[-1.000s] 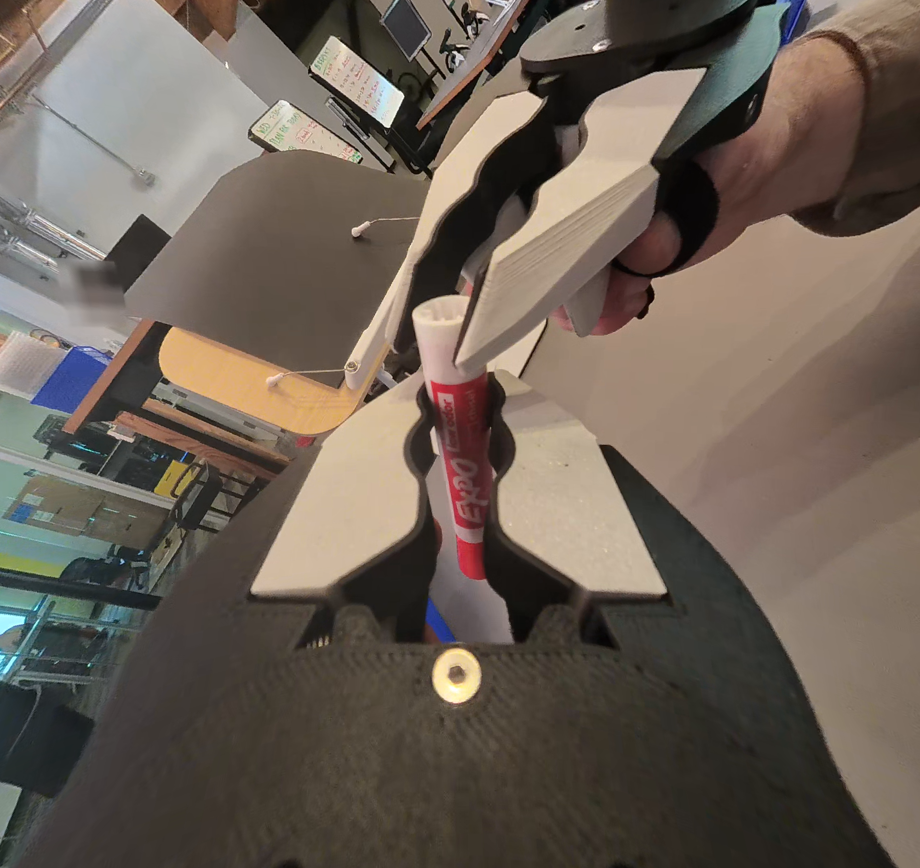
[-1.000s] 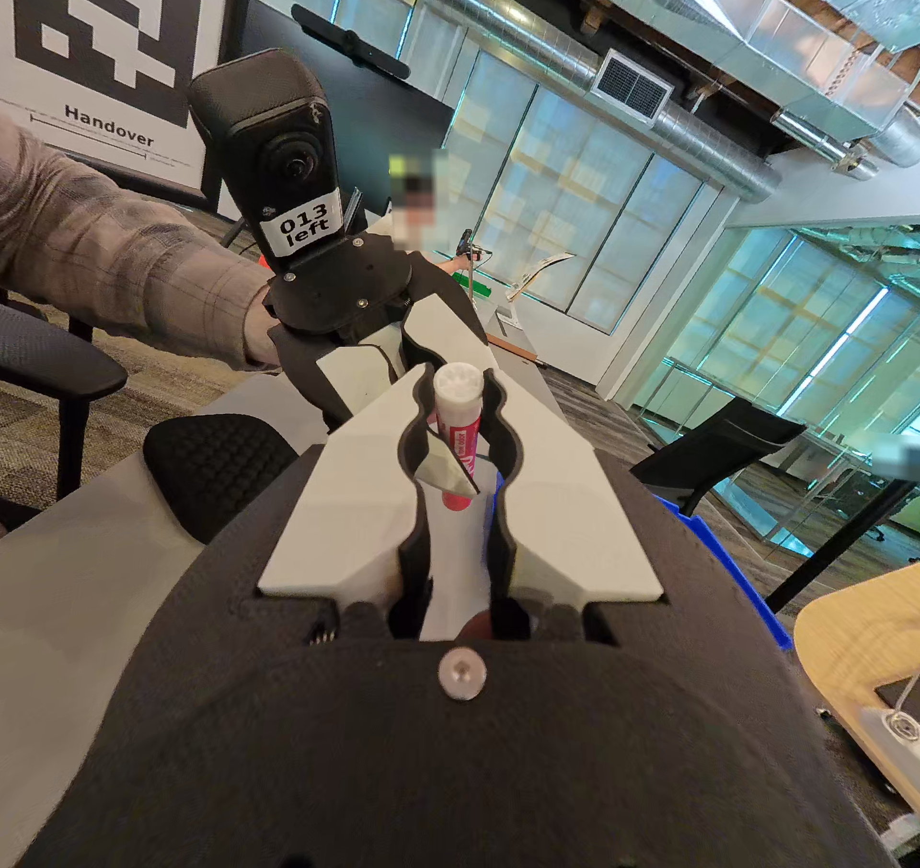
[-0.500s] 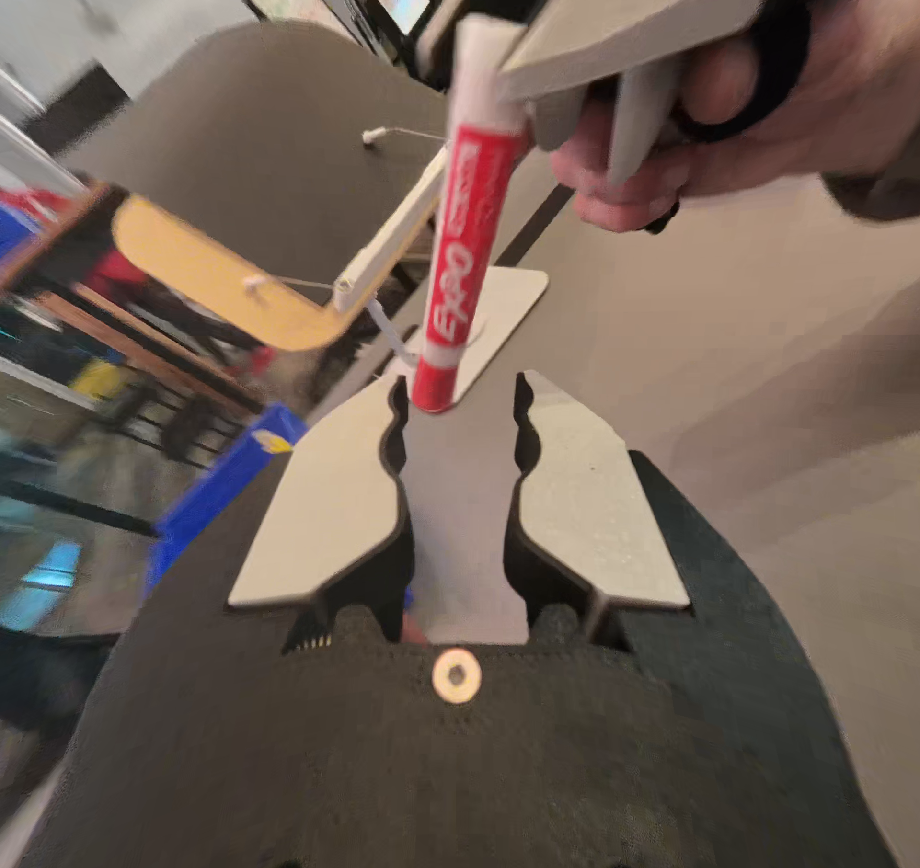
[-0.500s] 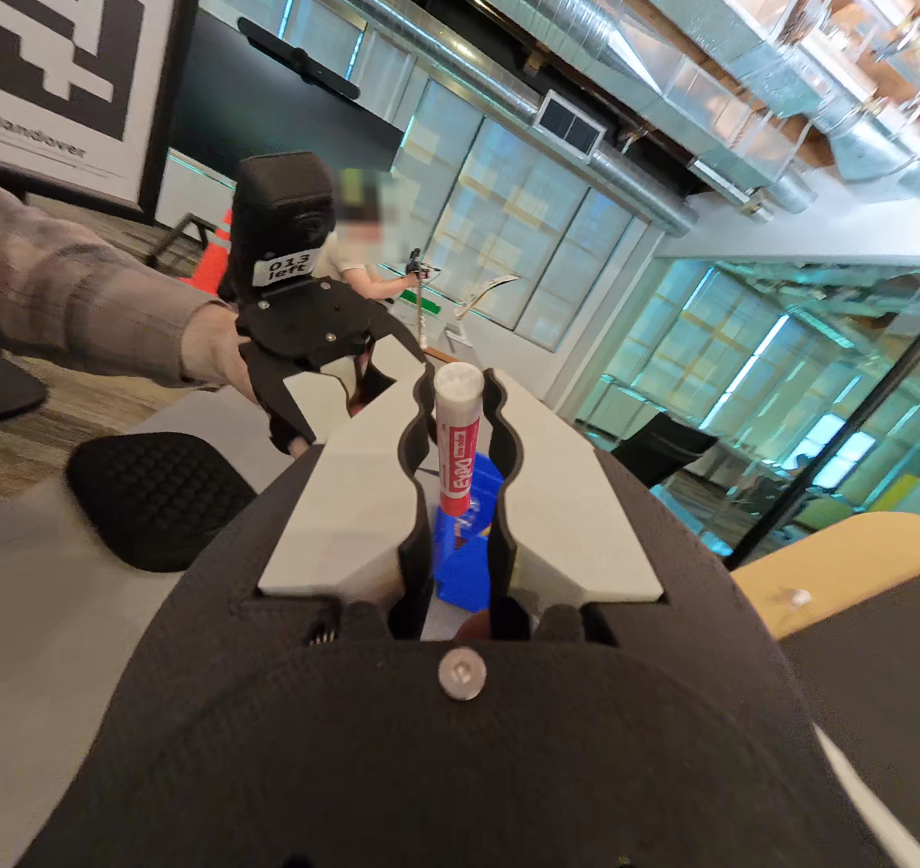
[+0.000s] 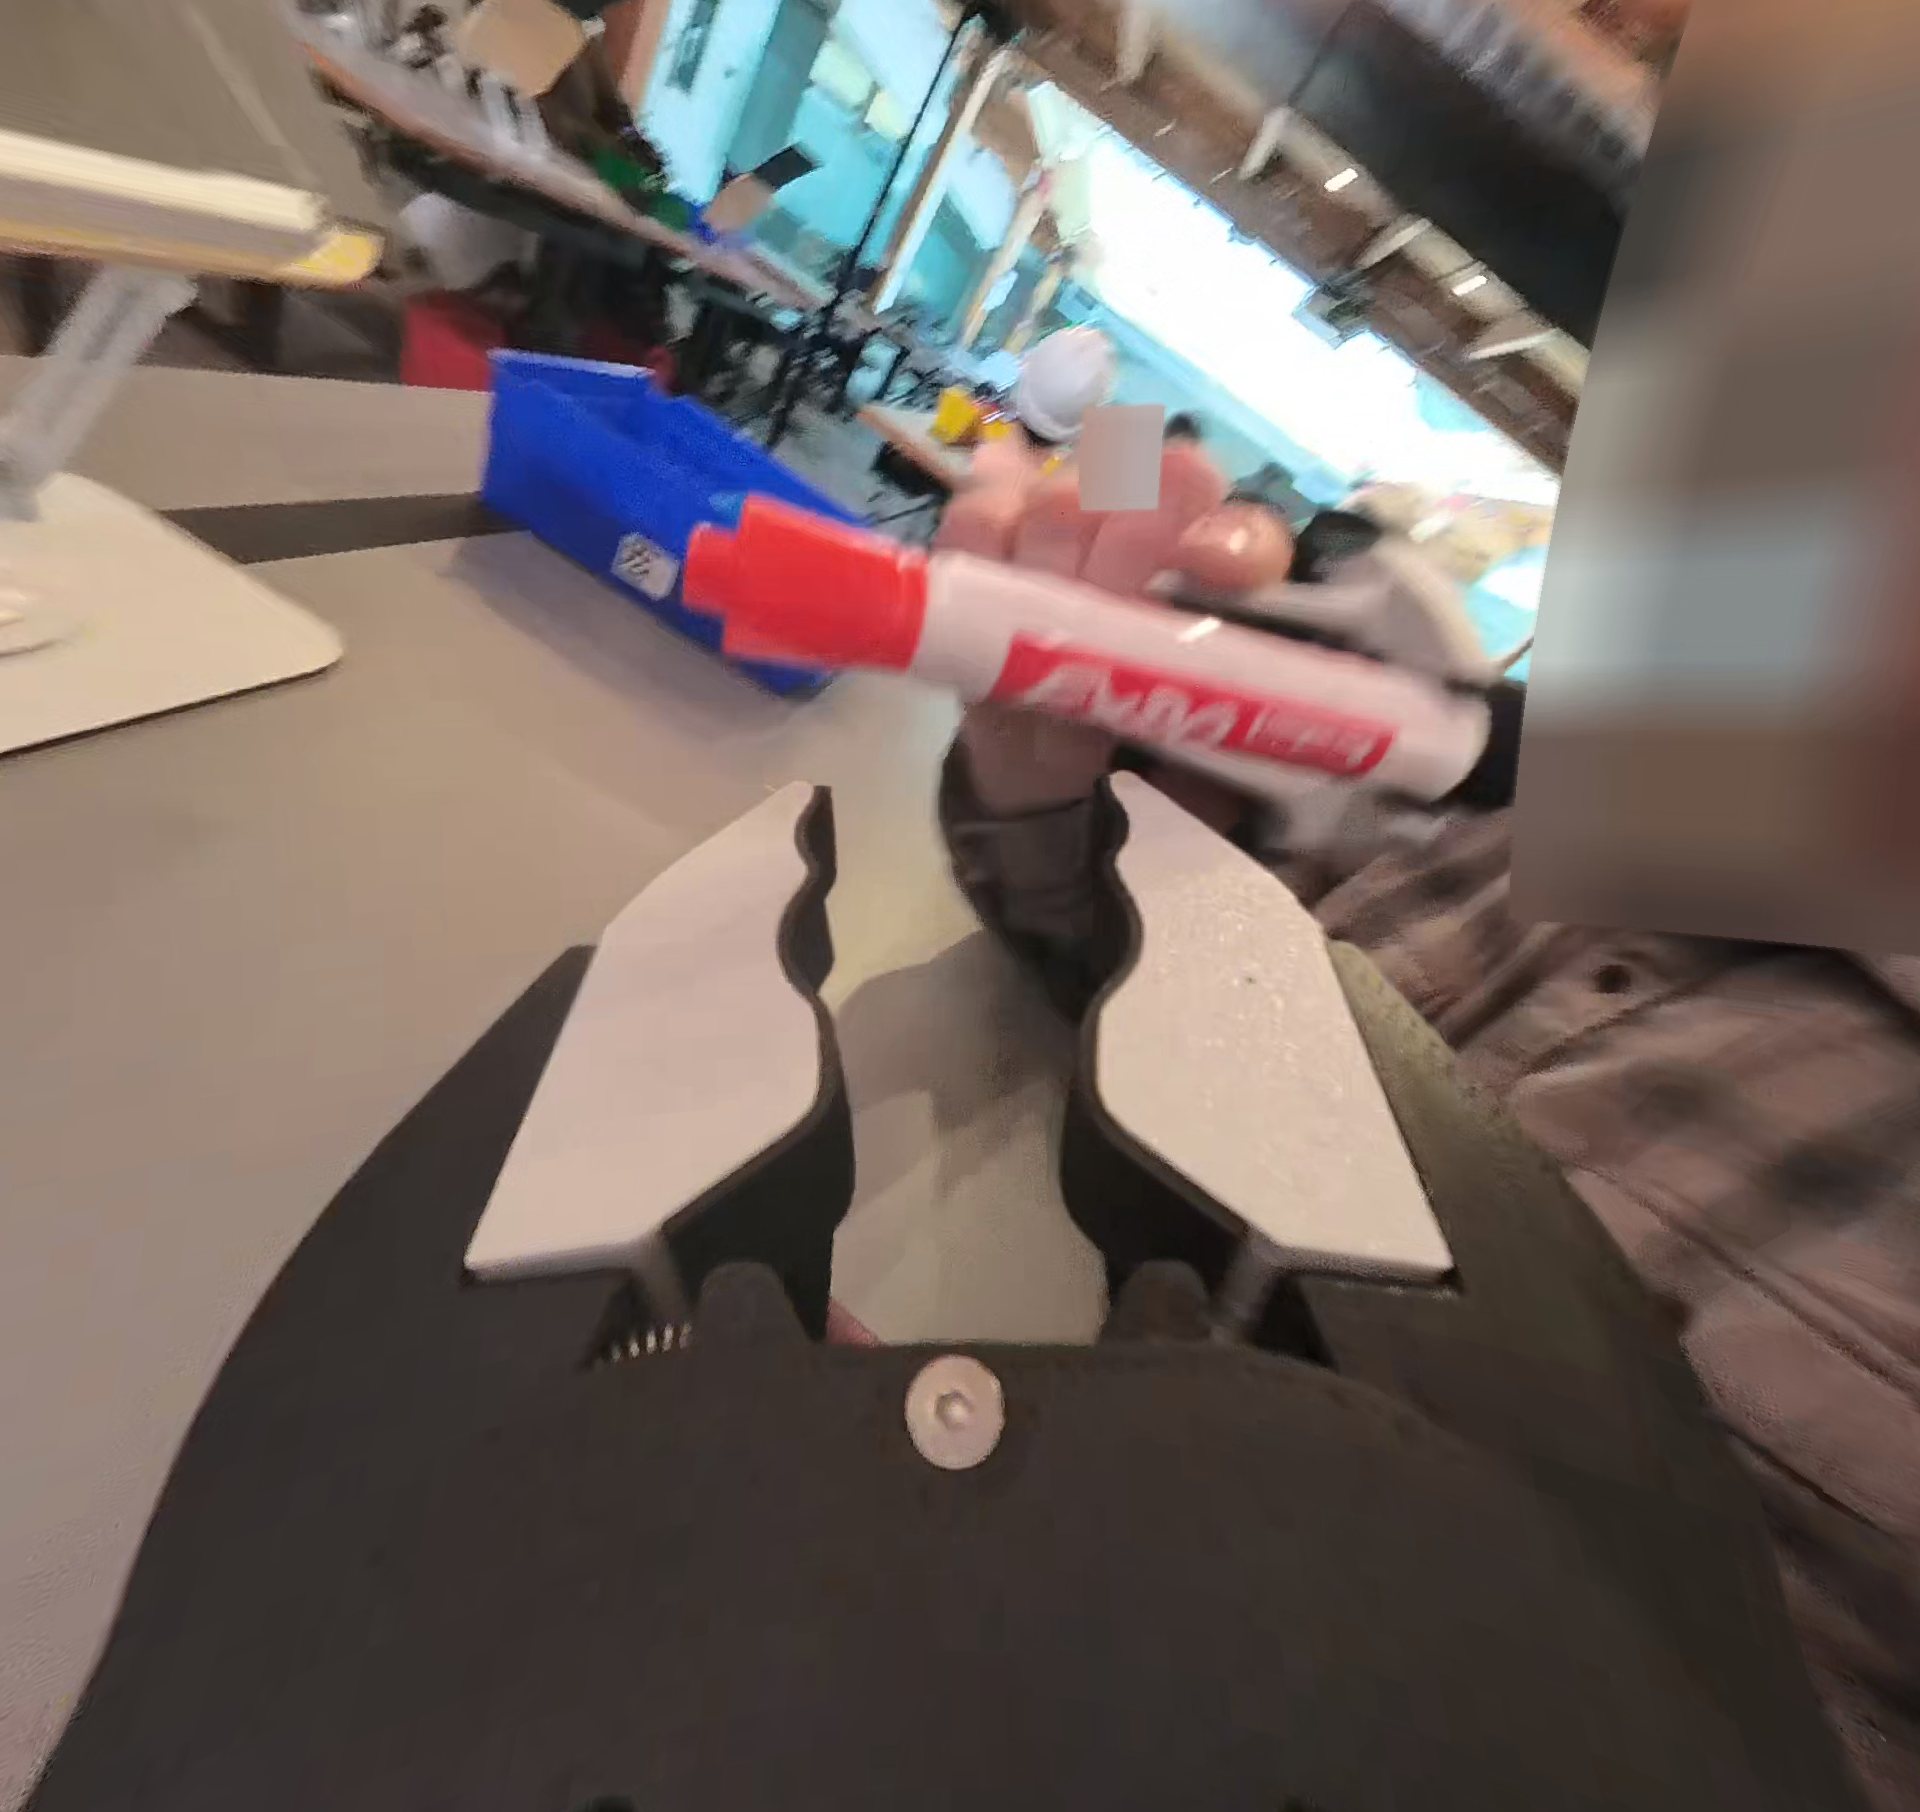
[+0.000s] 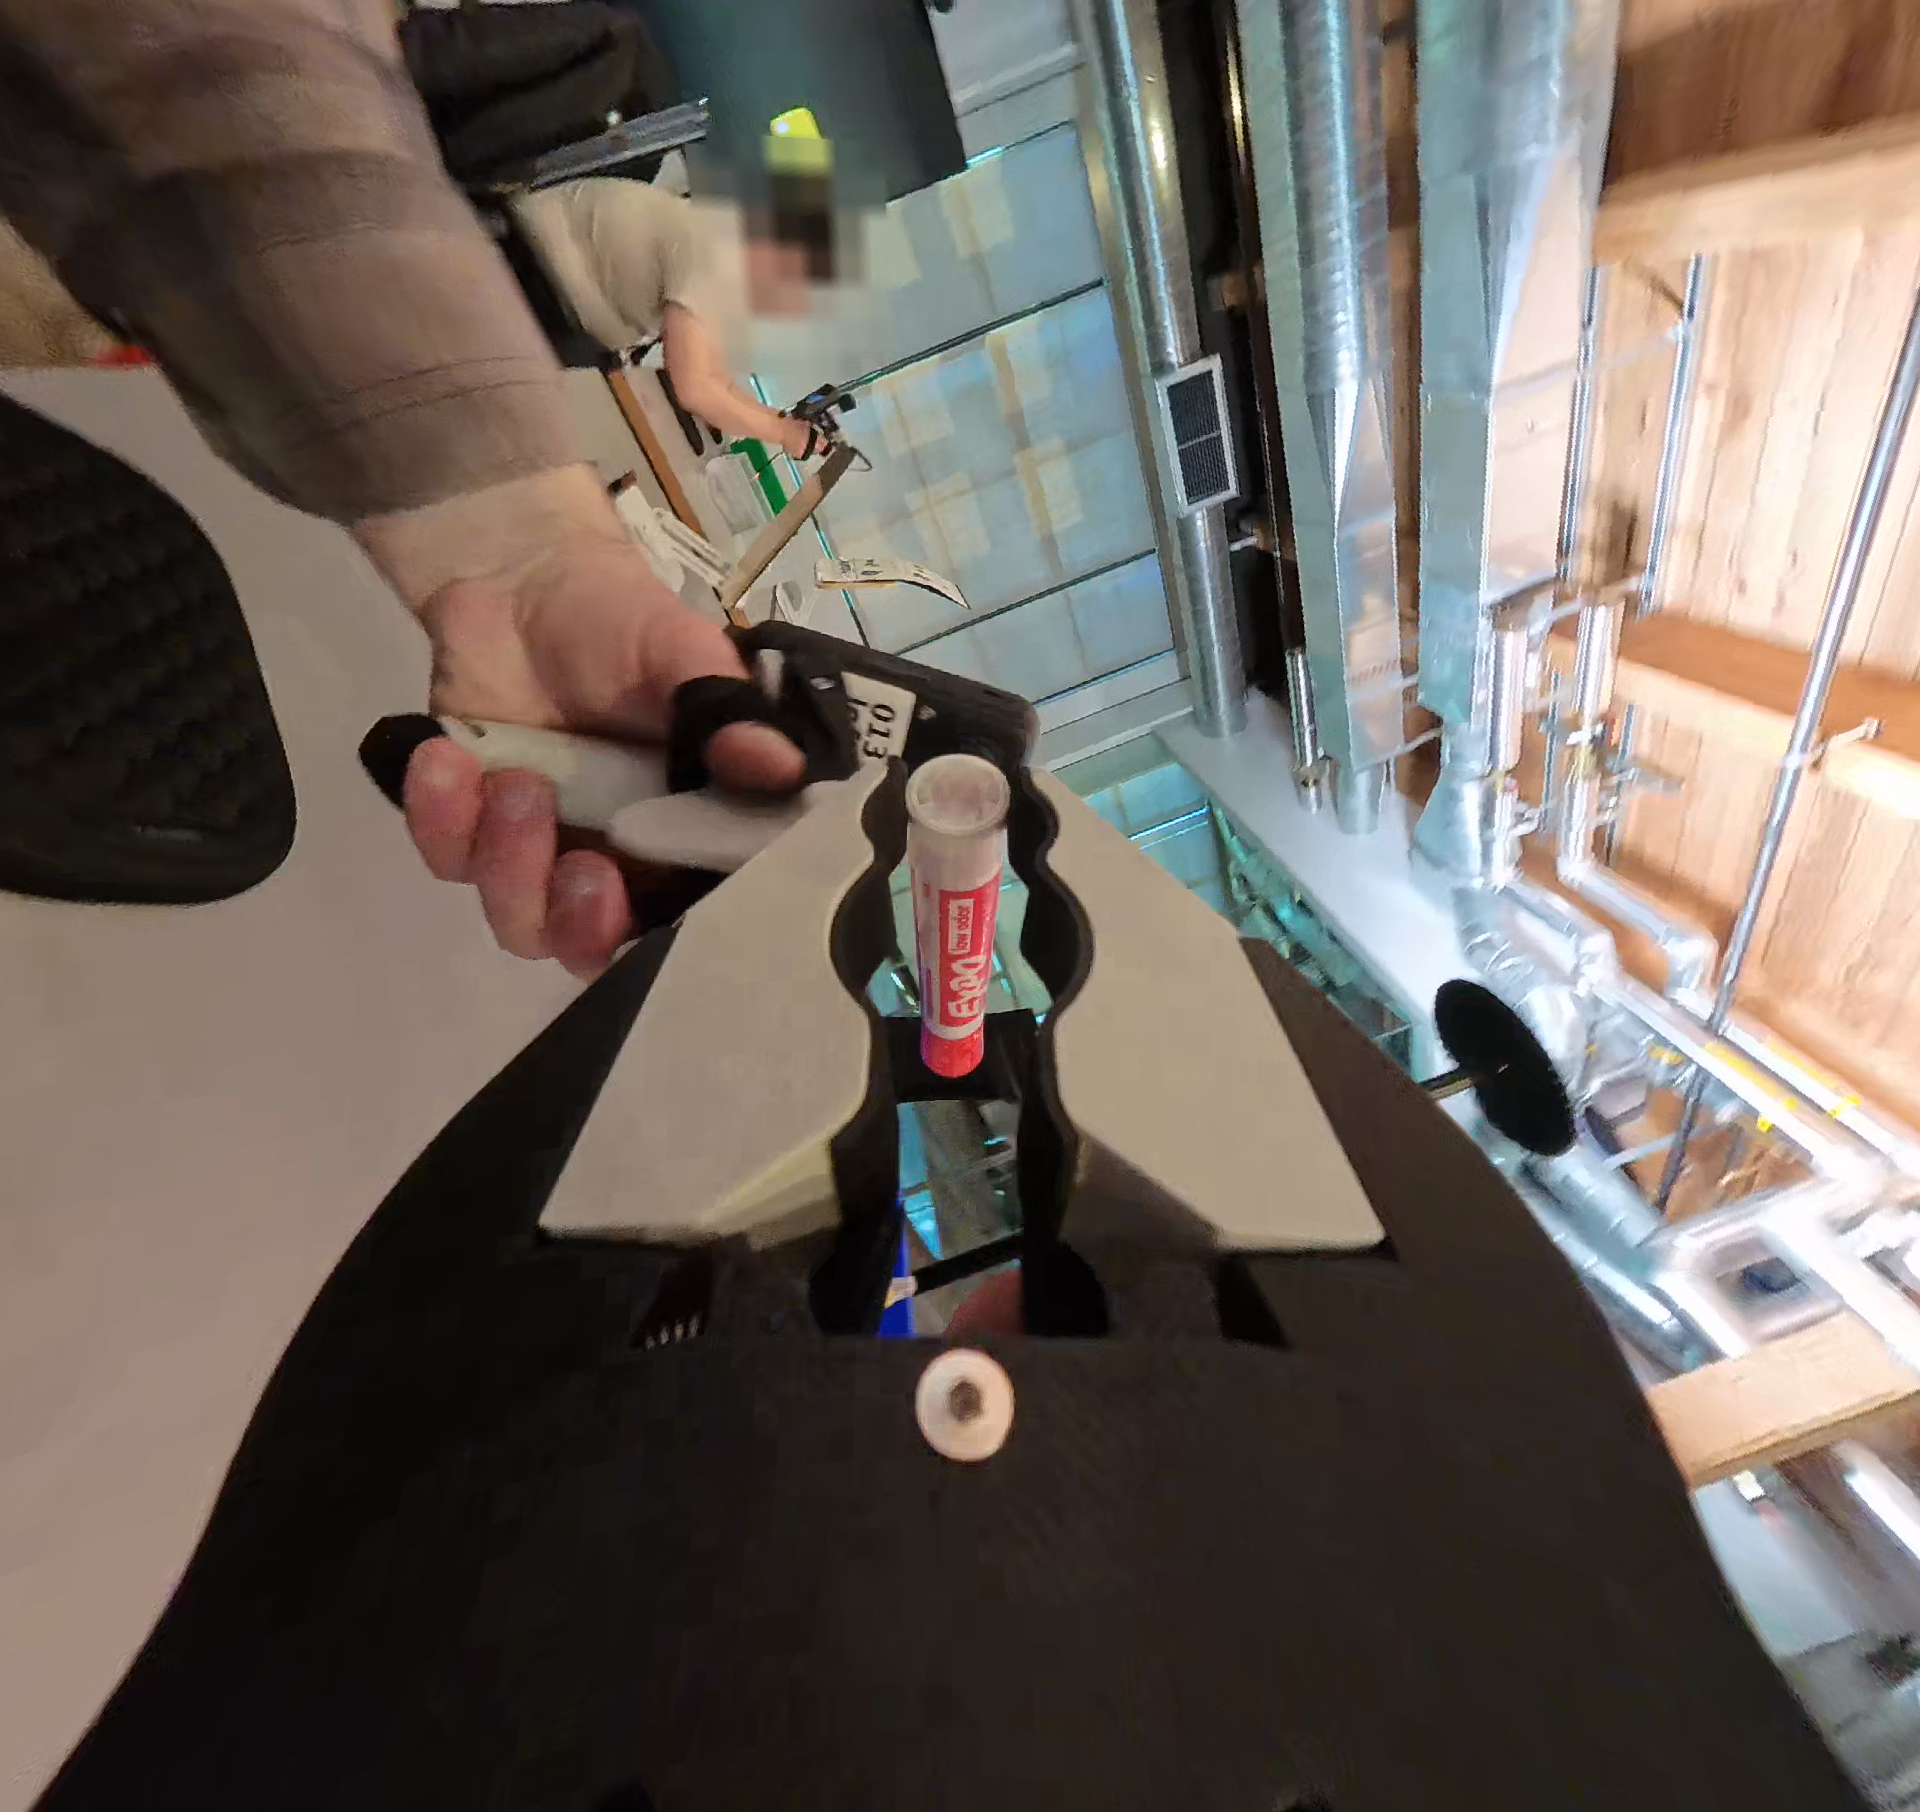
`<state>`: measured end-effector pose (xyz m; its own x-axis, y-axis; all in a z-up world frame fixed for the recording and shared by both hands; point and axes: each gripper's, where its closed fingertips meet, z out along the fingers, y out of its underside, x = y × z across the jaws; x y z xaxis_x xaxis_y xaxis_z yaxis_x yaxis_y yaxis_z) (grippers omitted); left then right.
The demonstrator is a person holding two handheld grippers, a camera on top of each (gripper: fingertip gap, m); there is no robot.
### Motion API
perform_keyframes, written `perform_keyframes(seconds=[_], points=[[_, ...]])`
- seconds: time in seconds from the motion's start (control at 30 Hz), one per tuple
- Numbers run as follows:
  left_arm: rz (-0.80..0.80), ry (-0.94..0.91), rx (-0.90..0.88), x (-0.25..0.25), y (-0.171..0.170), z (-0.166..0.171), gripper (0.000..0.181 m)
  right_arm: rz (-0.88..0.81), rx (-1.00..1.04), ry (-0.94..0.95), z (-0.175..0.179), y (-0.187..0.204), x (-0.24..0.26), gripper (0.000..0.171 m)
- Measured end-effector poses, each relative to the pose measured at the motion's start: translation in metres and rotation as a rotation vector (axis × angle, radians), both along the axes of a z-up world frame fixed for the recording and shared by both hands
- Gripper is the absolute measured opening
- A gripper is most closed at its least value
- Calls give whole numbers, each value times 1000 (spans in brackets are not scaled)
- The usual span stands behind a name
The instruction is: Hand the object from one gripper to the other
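Note:
A red and white marker (image 6: 956,915) sits clamped near its white tail end between my right gripper's (image 6: 956,794) fingers. In the left wrist view the marker (image 5: 1143,687) hangs level in the air with its red cap pointing left. It is just beyond and above my left gripper (image 5: 966,801), which is open and empty and does not touch it. The right gripper itself is mostly hidden in that view. A hand (image 6: 561,682) holding the left gripper's handle shows to the left in the right wrist view.
A blue bin (image 5: 603,474) stands on the grey table (image 5: 312,931) behind the marker. A white stand base (image 5: 135,619) lies at the left. A black mesh chair (image 6: 114,661) is at the left of the right wrist view. Other people work at tables far behind.
My left gripper opened, let go of the marker and drew back. My right gripper stayed shut on the marker, carried it away and turned, so it now lies level.

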<state>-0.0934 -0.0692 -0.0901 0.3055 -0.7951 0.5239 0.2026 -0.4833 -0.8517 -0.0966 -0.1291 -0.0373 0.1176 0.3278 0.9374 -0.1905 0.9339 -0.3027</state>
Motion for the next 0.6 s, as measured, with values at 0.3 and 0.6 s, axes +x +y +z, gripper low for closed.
perform_keyframes(seconds=[0.3,0.6], points=[[-321,-128,-11,8,-43,7,65,-9,178,49,3,-34,3,16],[-331,-200,81,-6,-51,37,63,-42,339,-4,-18,-44,-4,17]])
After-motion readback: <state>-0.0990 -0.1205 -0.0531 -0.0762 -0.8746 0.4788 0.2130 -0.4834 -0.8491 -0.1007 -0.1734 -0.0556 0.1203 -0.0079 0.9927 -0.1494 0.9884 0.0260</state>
